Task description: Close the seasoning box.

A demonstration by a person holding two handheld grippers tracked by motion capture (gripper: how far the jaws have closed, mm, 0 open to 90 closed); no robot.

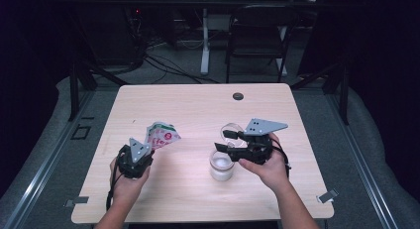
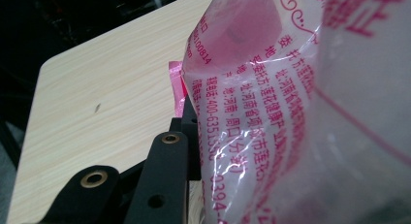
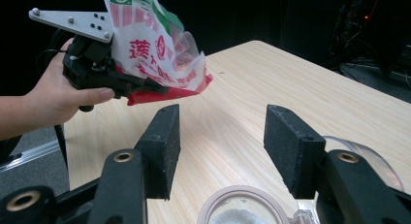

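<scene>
A clear plastic bag [image 1: 162, 135] with red and green print hangs above the table's left half, and my left gripper [image 1: 150, 147] is shut on its lower edge. In the left gripper view the bag [image 2: 271, 112] presses against one black finger [image 2: 162, 180]; the other finger is hidden behind it. My right gripper [image 1: 223, 141] stands open just above a clear jar [image 1: 221, 165] holding something white, with nothing between its fingers. In the right gripper view the jar's rim [image 3: 242, 197] lies below the open gripper [image 3: 223, 149], and the left gripper [image 3: 143, 88] holds the bag [image 3: 155, 49] farther off.
A clear round lid [image 1: 232, 129] lies on the wooden table [image 1: 198, 110] just behind the right gripper, and shows again as the lid [image 3: 373, 161] in the right gripper view. A small dark disc [image 1: 238, 96] sits near the far edge. A chair [image 1: 257, 38] stands beyond the table.
</scene>
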